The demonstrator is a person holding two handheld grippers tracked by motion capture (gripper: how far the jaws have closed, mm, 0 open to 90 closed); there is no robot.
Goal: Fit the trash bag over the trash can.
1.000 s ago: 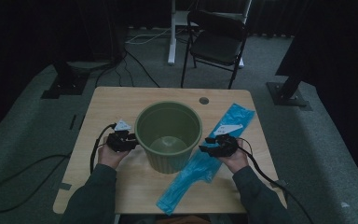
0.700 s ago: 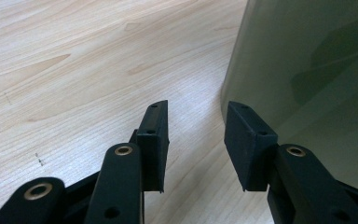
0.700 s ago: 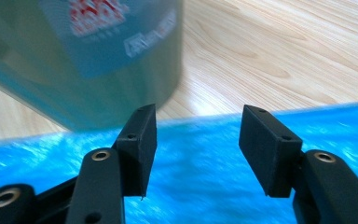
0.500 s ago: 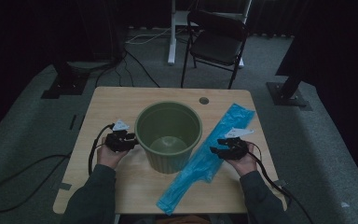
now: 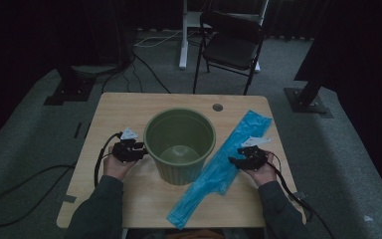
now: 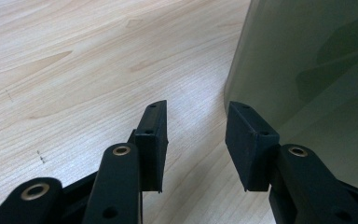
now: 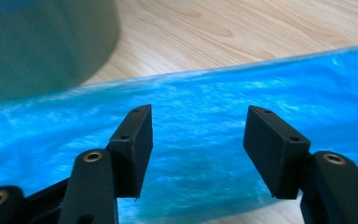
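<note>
One green bin (image 5: 180, 144), one blue bag (image 5: 224, 169), two open grippers, left gripper (image 5: 135, 151), right gripper (image 5: 237, 161)

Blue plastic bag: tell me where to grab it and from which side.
Grip the blue plastic bag at its long right edge, near the middle, coming from above with the right gripper. It lies flat on the table, so pinch up a fold; its left edge runs close to the green bucket.

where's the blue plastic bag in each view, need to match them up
High view: the blue plastic bag lies slantwise right of the green bucket.
Left gripper view: not in it.
Right gripper view: the bag crosses the frame under the open jaws.
Shared landmark: the green bucket, upper left in the right gripper view, right side in the left gripper view.
</note>
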